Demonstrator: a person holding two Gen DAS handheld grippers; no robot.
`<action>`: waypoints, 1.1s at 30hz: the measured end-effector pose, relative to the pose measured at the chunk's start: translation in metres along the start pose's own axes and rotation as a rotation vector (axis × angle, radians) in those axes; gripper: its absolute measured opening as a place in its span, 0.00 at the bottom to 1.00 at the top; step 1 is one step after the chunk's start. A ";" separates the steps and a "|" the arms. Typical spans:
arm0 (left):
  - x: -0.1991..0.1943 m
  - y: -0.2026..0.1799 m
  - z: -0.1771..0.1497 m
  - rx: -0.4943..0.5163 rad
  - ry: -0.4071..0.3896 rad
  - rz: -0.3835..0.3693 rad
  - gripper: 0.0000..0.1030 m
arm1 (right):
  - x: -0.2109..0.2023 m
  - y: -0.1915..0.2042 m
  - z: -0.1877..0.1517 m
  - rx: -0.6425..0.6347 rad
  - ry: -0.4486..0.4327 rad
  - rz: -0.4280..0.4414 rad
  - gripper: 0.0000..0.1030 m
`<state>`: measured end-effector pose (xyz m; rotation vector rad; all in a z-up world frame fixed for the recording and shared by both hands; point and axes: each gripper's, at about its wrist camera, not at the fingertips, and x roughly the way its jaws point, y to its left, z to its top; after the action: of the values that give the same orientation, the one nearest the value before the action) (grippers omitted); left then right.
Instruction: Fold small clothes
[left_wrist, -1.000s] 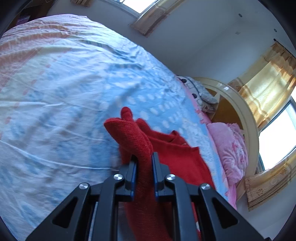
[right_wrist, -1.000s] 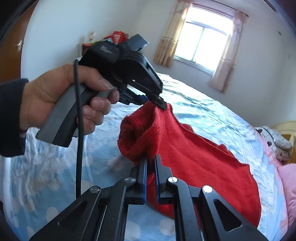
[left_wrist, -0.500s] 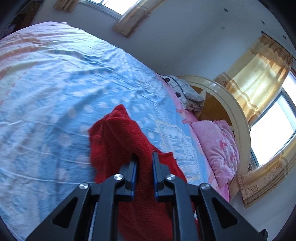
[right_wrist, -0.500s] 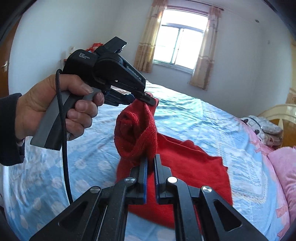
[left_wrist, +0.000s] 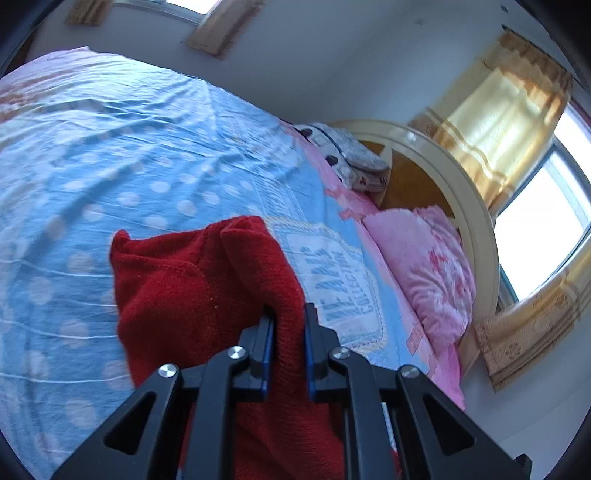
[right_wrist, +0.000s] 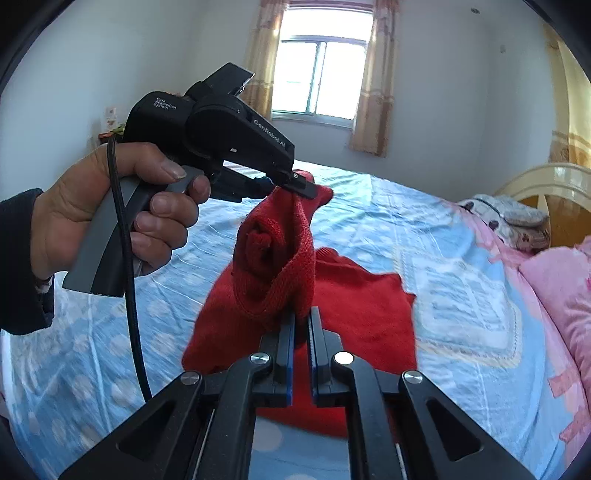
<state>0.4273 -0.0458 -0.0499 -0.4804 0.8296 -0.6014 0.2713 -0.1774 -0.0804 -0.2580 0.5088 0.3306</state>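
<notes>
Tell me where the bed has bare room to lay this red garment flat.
Bare blue polka-dot sheet stretches left of the red knit garment toward the far window wall. Crowded: the headboard side, where a pink pillow and a grey folded cloth lie.

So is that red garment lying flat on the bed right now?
No, both grippers pinch the red garment and hold its bunched edge up above the bed.

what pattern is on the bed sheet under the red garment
Light blue with white polka dots; the bed sheet shows best in the left wrist view, beneath the red garment.
</notes>
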 end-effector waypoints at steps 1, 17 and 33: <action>0.005 -0.005 -0.001 0.013 0.008 0.001 0.14 | 0.000 -0.003 -0.002 0.007 0.004 -0.003 0.05; 0.095 -0.062 -0.035 0.193 0.139 0.091 0.14 | 0.016 -0.065 -0.054 0.243 0.177 0.041 0.05; -0.007 -0.055 -0.106 0.478 -0.111 0.345 0.68 | -0.007 -0.105 -0.076 0.395 0.216 0.055 0.25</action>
<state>0.3231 -0.0984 -0.0746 0.0668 0.6159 -0.4278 0.2715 -0.2997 -0.1245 0.1053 0.7816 0.2500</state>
